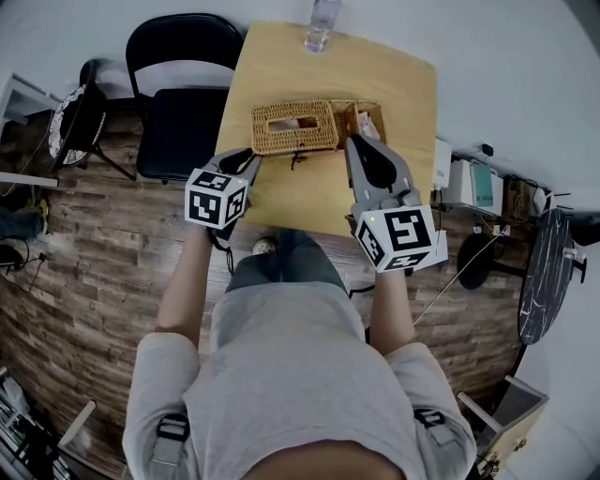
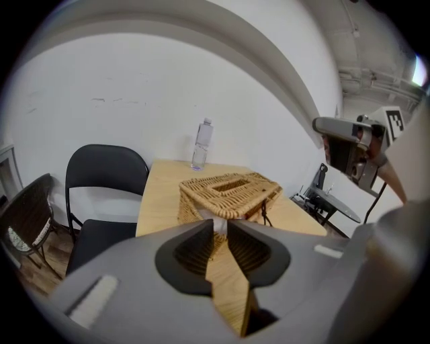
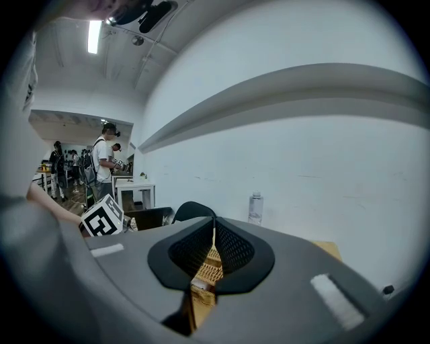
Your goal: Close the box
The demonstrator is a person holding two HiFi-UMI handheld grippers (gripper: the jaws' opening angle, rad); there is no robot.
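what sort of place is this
Probably an office or lab workroom: bare white walls, a wooden table with a folding chair, and people standing at white desks further back.

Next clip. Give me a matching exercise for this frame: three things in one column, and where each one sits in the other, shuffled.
Things:
1. wicker box
2. water bottle
3. black chair

Places:
A. on the floor beside the table, on the person's left
B. at the table's far edge
C. around the middle of the table

Pairs: 1-C; 2-B; 3-A
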